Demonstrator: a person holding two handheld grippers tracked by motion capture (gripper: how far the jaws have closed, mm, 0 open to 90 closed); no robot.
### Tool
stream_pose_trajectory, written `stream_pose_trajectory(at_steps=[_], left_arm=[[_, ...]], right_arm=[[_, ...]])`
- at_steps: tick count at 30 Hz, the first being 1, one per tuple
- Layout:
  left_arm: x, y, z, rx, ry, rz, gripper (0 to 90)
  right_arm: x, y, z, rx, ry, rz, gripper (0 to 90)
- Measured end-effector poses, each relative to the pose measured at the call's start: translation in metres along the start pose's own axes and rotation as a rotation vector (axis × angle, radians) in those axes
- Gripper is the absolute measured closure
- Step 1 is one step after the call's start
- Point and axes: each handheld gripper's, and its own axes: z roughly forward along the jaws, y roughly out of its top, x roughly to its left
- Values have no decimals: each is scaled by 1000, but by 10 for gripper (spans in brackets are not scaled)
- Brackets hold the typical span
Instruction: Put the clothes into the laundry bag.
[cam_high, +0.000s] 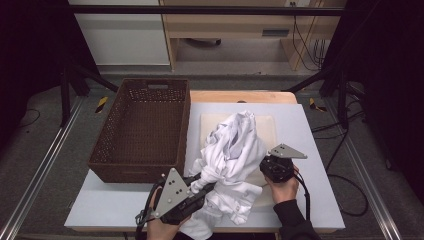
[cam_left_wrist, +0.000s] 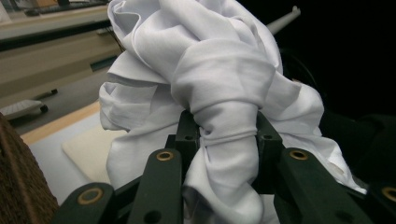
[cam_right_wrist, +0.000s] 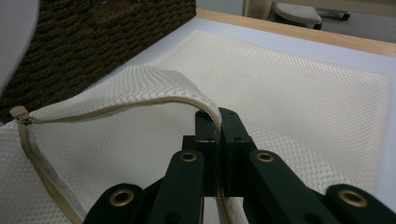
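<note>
Left claw (cam_high: 196, 190): at the near edge of the surface, clamped on a twisted bunch of the white garment (cam_high: 232, 150).
Right claw (cam_high: 267, 167): near right, jaws pressed together on the zipper edge of the mesh bag (cam_right_wrist: 299, 88), lifting it open.
Garment: heaped over the bag's near part, between the two claws.
Bag: cream, flat on the surface (cam_high: 310, 150) beyond the heap.
Basket (cam_high: 142, 127): brown wicker, far left, just beside the bag.
</note>
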Motion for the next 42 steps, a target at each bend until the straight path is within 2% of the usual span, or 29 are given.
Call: stream_pose_trajectory(at_steps=[5, 6, 8, 9, 11, 13, 18, 19, 20, 22, 24, 26, 27, 28, 31, 33, 35, 36, 37, 38, 40, 42], left_arm=[[-8, -21, 10, 55, -33, -22, 692], [-8, -21, 10, 55, -33, -22, 692], [-11, -36, 19, 98, -53, -41, 692], [-11, -36, 19, 98, -53, -41, 692], [-12, -42, 26, 128, -64, -43, 691], [-16, -51, 38, 170, -84, -39, 691], [-19, -55, 69, 255, -83, -18, 688], [-19, -55, 69, 255, -83, -18, 688], [-19, -54, 82, 284, -74, -24, 686], [-19, -52, 94, 306, -63, -25, 683], [-16, -53, 105, 330, -54, -47, 676], [-12, -59, 117, 366, -50, -63, 665], [-12, -59, 117, 366, -50, -63, 655], [-9, -68, 127, 388, -56, -79, 643], [-5, -76, 130, 365, -74, -90, 593], [-5, -76, 128, 345, -86, -93, 531], [-6, -75, 126, 333, -88, -96, 392], [-8, -71, 121, 304, -77, -110, 324], [-8, -71, 121, 304, -77, -110, 283], [-10, -64, 119, 279, -59, -103, 263], [-12, -59, 121, 266, -64, -110, 285], [-13, -57, 128, 284, -61, -109, 389]], right_arm=[[-1, 0, 1, -9, -1, 11, 874], [-1, 1, 1, -10, -2, 9, 874], [-2, 1, 1, -11, -2, 15, 874], [-2, 1, 1, -11, -2, 15, 874], [-1, 1, 1, -12, -4, 12, 874], [-1, 0, 2, -8, -10, 8, 875], [1, 0, 2, -3, -4, 7, 875], [1, 0, 2, -3, -4, 7, 875], [1, 0, 2, 0, -1, 10, 875], [2, 0, 2, 0, 2, 9, 875], [4, 0, 2, 3, 8, 6, 875], [6, -1, 2, 8, 10, -1, 875], [6, -1, 2, 8, 10, -1, 875], [8, -2, 3, 18, 13, -7, 874], [11, -5, 4, 34, 1, -29, 874], [11, -6, 4, 33, 5, -20, 874], [9, -7, 4, 33, 1, -23, 873], [9, -8, 4, 33, 1, -18, 873], [9, -8, 4, 33, -1, -18, 873], [9, -8, 4, 34, -2, -18, 873], [10, -8, 4, 32, -2, -19, 873], [11, -7, 3, 32, 0, -18, 873]])
